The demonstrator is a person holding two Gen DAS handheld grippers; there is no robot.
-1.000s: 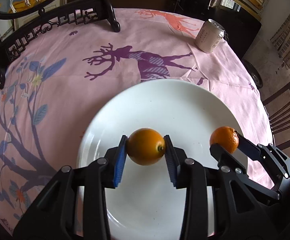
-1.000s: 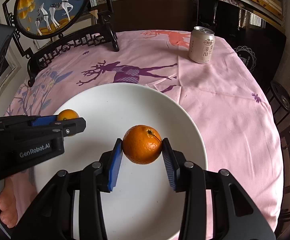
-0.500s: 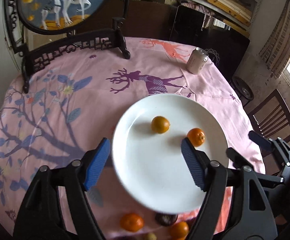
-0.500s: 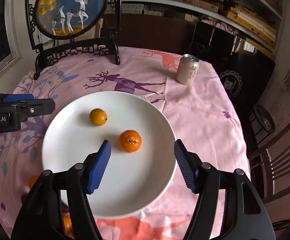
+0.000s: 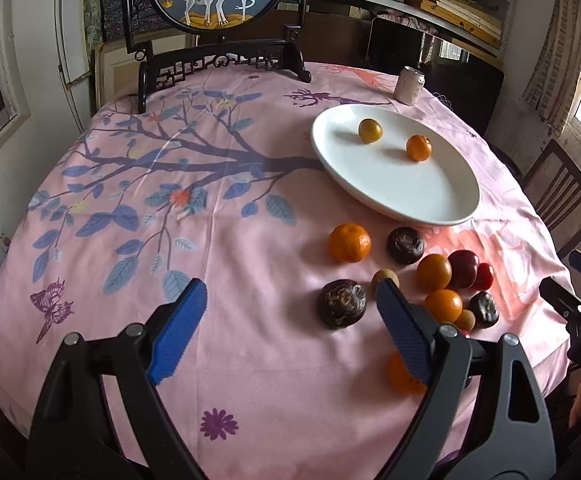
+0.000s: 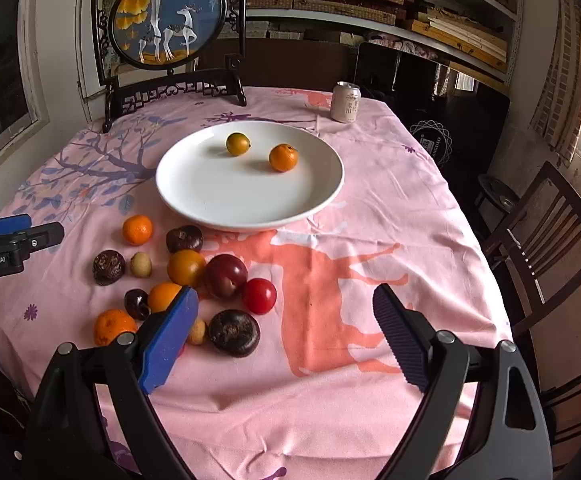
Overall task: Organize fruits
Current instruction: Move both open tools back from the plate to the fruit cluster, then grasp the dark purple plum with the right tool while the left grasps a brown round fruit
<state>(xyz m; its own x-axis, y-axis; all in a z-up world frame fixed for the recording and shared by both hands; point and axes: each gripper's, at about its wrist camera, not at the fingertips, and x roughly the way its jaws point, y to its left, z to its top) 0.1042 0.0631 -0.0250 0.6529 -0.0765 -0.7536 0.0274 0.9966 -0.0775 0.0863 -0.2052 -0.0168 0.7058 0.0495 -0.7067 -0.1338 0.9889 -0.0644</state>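
I have both tongs empty, their jaws opening: the left tongs [image 5: 288, 322] hang over the desk [image 5: 138, 248] beside the loose fruit pile [image 6: 178, 280], the right tongs [image 6: 286, 332] over bare cloth to its other side. Two oranges [image 6: 283, 157] already sit on the white plate [image 6: 194, 196], near the desk's middle. My worry is the crowding: one finger could nudge a neighbouring round fruit and roll it off the near edge. The fruits are nearly round, so I see no long axis to align with.
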